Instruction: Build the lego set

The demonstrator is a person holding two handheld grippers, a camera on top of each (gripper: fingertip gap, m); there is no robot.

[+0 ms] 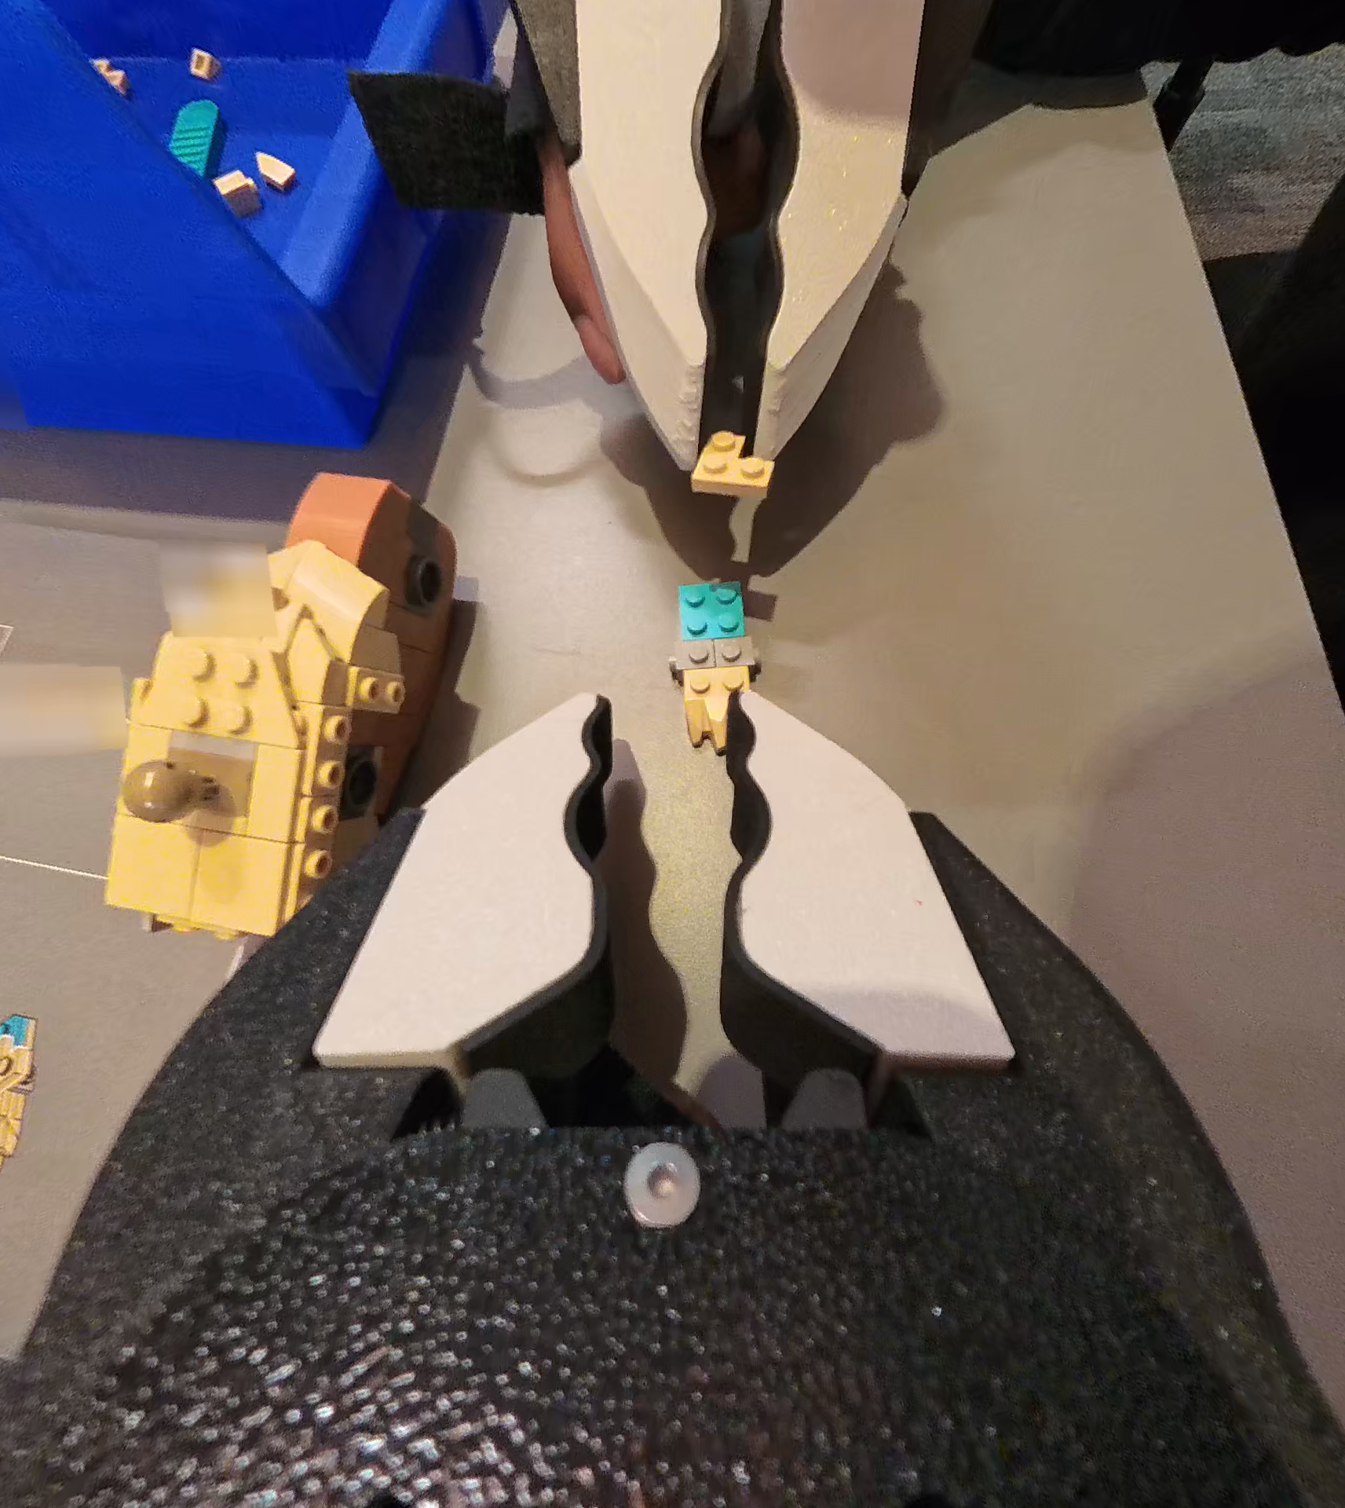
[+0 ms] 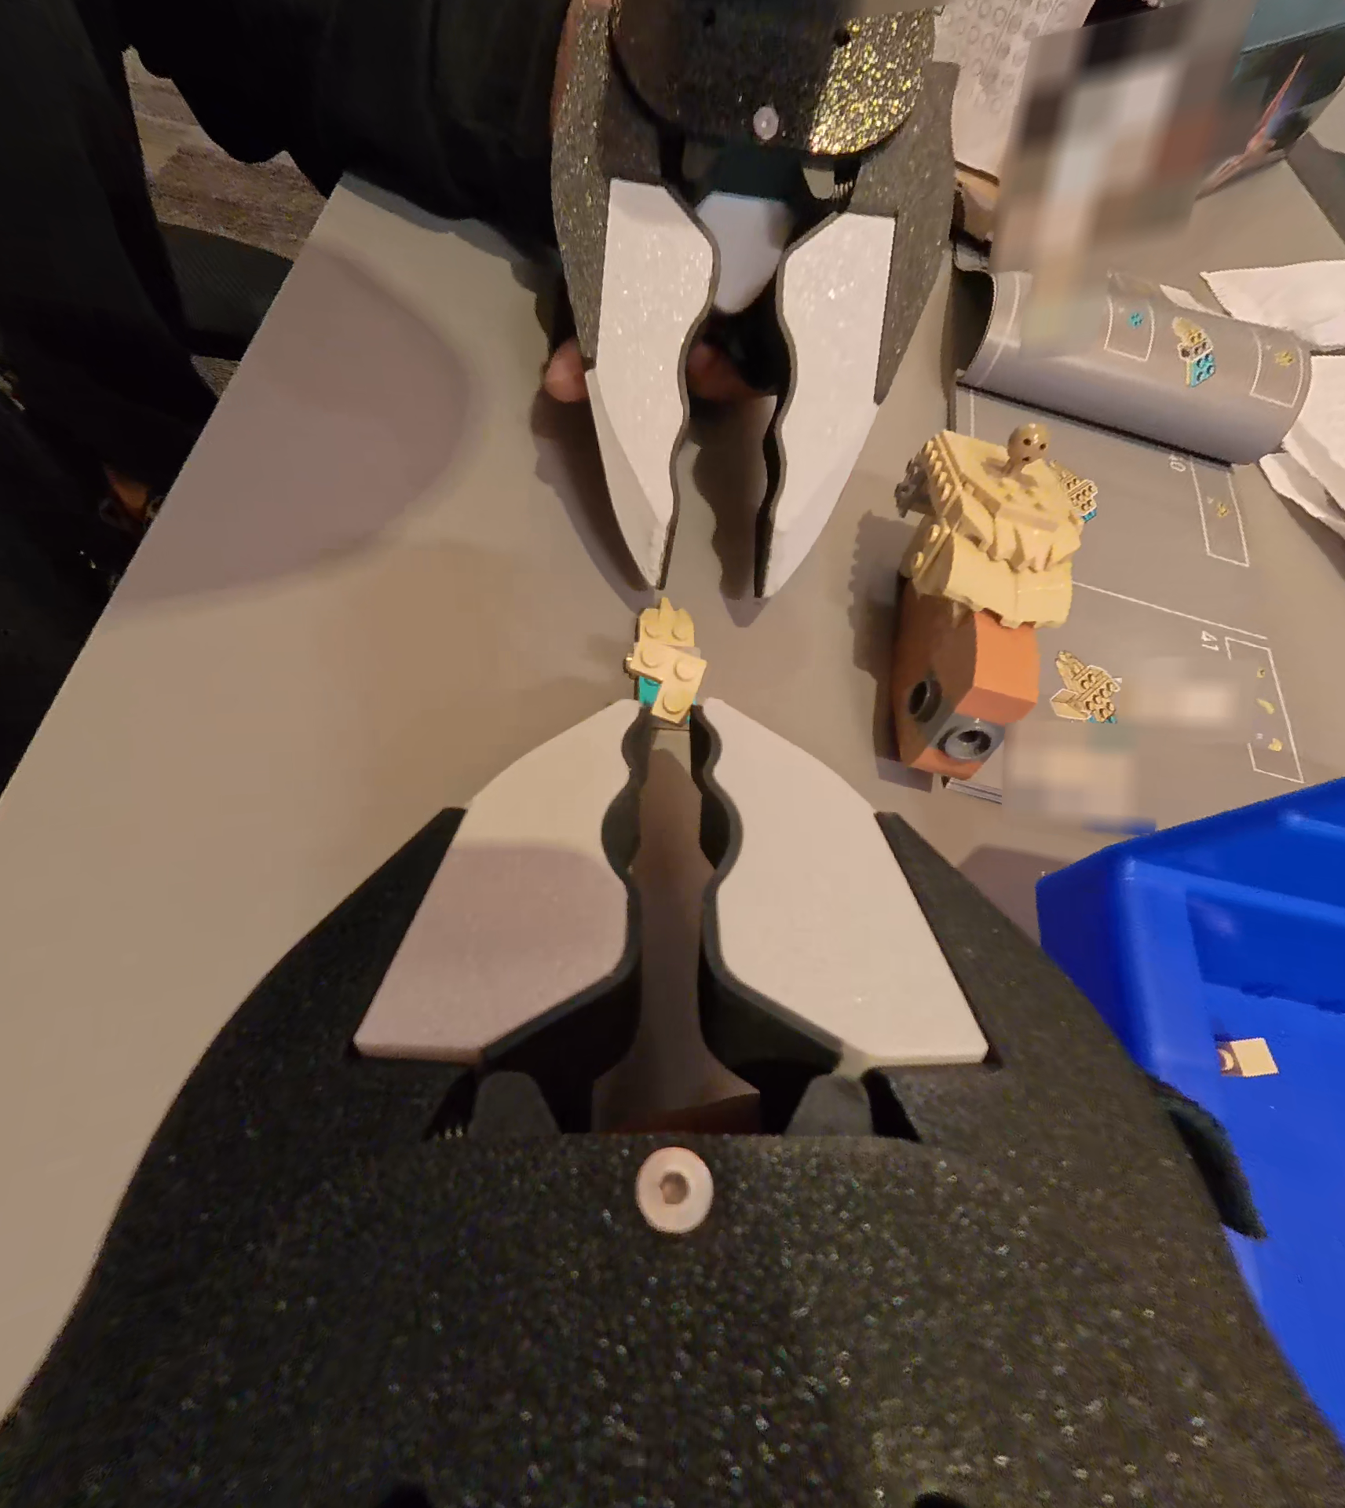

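A small assembly (image 1: 711, 653) of a teal plate, grey pieces and a tan claw piece lies on the grey table (image 1: 979, 653). My left gripper (image 1: 669, 706) is open, and its right fingertip sits next to the claw end. My right gripper (image 1: 734, 445) comes in from the far side, shut on a tan corner plate (image 1: 732, 467) held just above and beyond the teal plate. In the right wrist view my right gripper (image 2: 665, 714) holds the corner plate (image 2: 673, 681) over the assembly (image 2: 662, 632), facing the open left gripper (image 2: 710, 587).
A tan and brown part-built model (image 1: 261, 734) (image 2: 979, 587) lies on the instruction booklet (image 1: 16, 938) (image 2: 1191, 653). A blue bin (image 1: 163, 310) (image 2: 1240, 1020) holds a few loose pieces (image 1: 196, 130). The table edge (image 1: 1256, 490) runs beside the grippers. There is about 6 centimeters between the tips of the two grippers.
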